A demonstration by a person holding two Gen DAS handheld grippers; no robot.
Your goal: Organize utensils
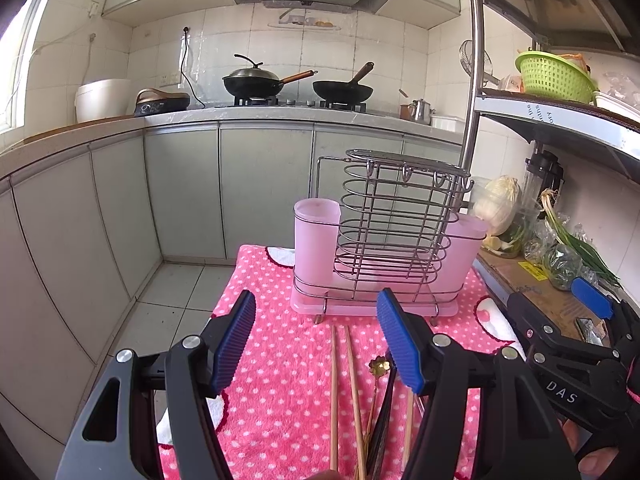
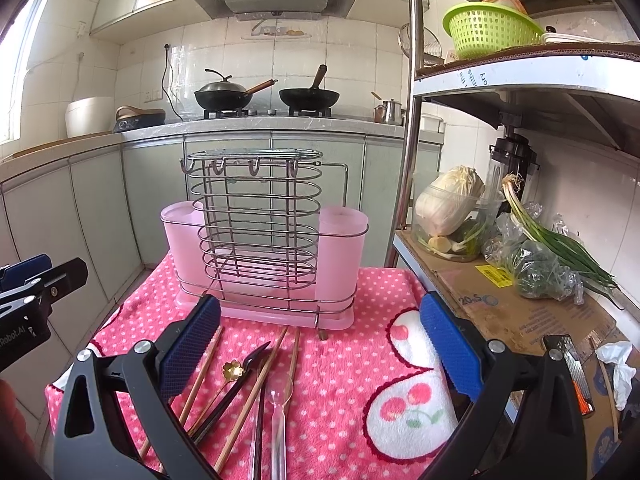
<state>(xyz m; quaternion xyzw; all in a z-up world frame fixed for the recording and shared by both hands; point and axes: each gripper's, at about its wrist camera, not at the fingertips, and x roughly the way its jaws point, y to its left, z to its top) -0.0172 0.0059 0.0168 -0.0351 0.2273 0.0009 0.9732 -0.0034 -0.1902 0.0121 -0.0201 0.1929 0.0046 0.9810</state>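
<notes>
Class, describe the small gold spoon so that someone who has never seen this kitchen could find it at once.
Start at the pink polka-dot towel and the wire utensil rack with pink cups standing on it. In front of the rack lies a loose bunch of utensils; the gold spoon is among them. Unlike the plain wooden chopsticks and the clear plastic spoon beside it, its bowl is a shiny gold flower.

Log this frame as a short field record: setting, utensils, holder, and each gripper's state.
setting: kitchen, pink dotted towel on a small table
utensils: chopsticks, gold spoon, clear spoon, lying loose on the towel
holder: wire rack with two pink cups, nothing visible in it
left gripper: open, holding nothing
right gripper: open, holding nothing
</notes>
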